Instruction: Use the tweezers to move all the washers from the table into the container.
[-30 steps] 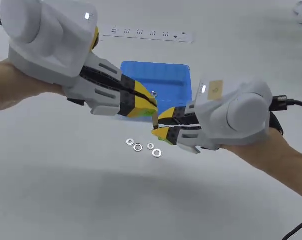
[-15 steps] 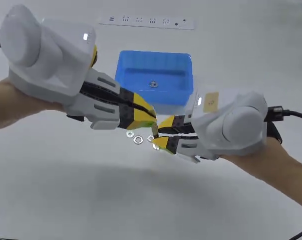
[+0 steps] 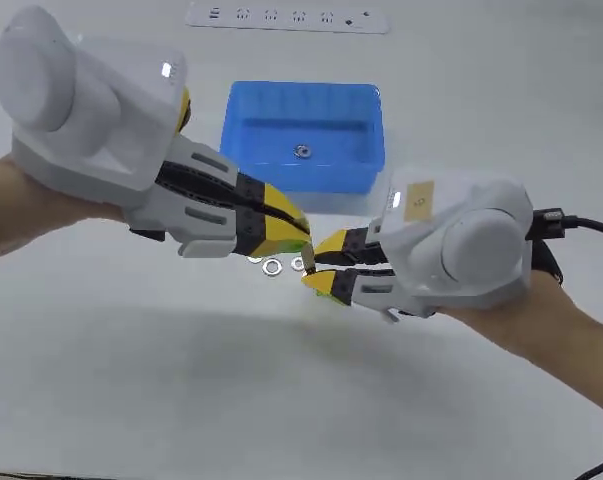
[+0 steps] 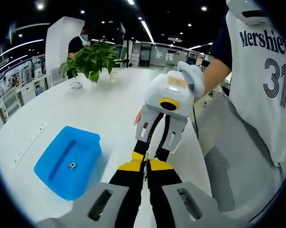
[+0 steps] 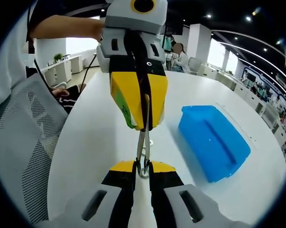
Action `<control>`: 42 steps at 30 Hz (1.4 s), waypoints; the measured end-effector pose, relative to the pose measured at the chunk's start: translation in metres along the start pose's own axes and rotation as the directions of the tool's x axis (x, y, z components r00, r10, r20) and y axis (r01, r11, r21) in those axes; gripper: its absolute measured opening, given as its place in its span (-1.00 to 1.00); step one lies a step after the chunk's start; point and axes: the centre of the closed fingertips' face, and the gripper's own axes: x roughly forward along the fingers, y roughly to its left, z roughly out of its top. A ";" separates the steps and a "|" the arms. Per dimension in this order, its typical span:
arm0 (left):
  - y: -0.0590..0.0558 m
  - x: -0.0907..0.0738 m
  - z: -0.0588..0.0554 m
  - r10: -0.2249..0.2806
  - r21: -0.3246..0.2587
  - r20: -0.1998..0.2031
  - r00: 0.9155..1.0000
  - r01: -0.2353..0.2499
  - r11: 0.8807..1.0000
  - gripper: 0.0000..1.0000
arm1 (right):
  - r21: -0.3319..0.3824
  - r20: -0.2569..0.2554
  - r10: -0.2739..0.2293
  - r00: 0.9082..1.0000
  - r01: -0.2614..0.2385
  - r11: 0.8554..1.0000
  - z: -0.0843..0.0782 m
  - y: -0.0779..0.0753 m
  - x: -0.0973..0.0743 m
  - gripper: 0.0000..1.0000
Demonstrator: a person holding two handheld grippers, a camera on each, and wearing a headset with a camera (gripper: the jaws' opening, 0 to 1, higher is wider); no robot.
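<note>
The blue container [image 3: 281, 170] stands on the white table with one washer [image 3: 302, 151] inside it. A few loose washers [image 3: 272, 267] lie on the table just in front of it. The thin metal tweezers [image 5: 143, 142] run between the two grippers, which meet tip to tip above those washers. My left gripper [image 3: 299, 232] is shut on the tweezers' far end. My right gripper [image 3: 316, 268] is shut on their near end [image 5: 143, 167]. The tweezers' tips are hidden by the jaws. In the left gripper view the container [image 4: 52, 175] lies at lower left.
A white power strip [image 3: 286, 17] lies at the table's far edge behind the container. A black cable [image 3: 581, 222] trails from the right gripper. A potted plant [image 4: 88, 59] stands far off on the table, and a mesh chair [image 5: 24, 142] is beside the table.
Both grippers, still joined on the tweezers, have come back from over the container's front edge to just above the loose washers. One washer is now hidden behind the right gripper.
</note>
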 end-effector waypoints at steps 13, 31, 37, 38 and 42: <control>-0.003 0.004 0.000 0.001 0.015 -0.016 1.000 -0.001 1.000 -0.87 | 0.006 -0.003 0.006 1.000 -0.006 1.000 -0.003 0.002 0.003 -0.77; -0.003 0.005 -0.007 0.002 0.015 -0.039 0.999 -0.002 1.000 -0.86 | -0.010 -0.002 0.006 1.000 -0.006 1.000 -0.004 0.004 0.004 -0.81; -0.003 0.004 -0.004 0.013 0.035 -0.029 0.999 -0.012 0.999 -0.87 | -0.007 -0.002 -0.003 1.000 0.003 1.000 -0.002 0.002 0.002 -0.81; -0.003 0.003 -0.003 0.016 0.036 -0.025 1.000 -0.015 0.999 -0.87 | -0.007 -0.001 -0.005 1.000 0.005 1.000 -0.001 0.002 0.001 -0.81; -0.002 -0.002 0.001 0.020 0.035 -0.016 1.000 -0.019 0.999 -0.87 | -0.015 0.007 -0.010 1.000 0.010 1.000 0.004 0.001 -0.003 -0.81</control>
